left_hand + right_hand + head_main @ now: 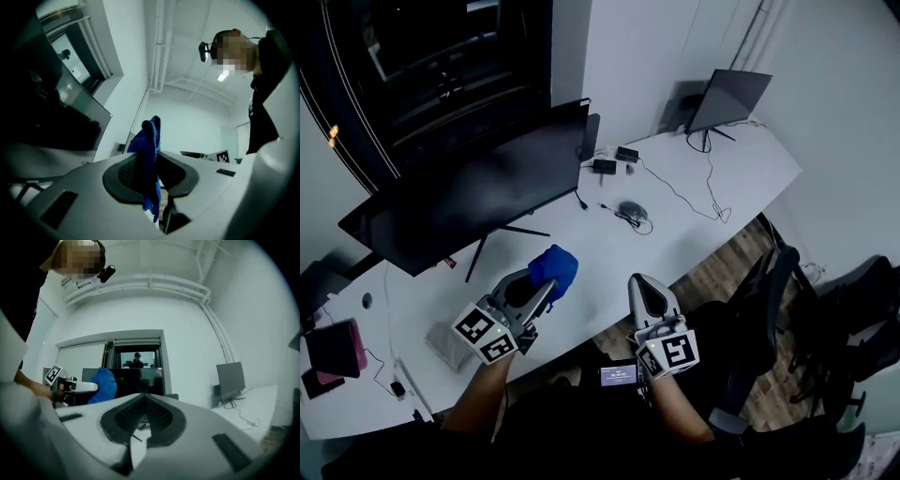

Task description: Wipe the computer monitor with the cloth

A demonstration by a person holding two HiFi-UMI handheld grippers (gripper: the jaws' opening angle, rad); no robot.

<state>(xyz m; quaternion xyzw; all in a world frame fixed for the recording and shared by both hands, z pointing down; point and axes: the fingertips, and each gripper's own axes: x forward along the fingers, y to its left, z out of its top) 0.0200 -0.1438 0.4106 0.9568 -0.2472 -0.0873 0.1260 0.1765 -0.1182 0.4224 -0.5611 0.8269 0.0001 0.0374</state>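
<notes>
the left gripper [541, 293] clamps the blue cloth [149, 150] between its fingers [121, 174].

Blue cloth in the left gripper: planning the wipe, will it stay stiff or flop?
Probably floppy: the blue cloth bunches above the shut left gripper and a tail droops below. Likely light: one pinch holds it up.

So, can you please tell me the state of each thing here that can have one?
left hand-held gripper: shut on the blue cloth.
blue cloth: bunched, pinched between those jaws.
right hand-held gripper: shut, empty.
large monitor: upright on its stand, screen dark.
small monitor: upright, screen dark.
</notes>
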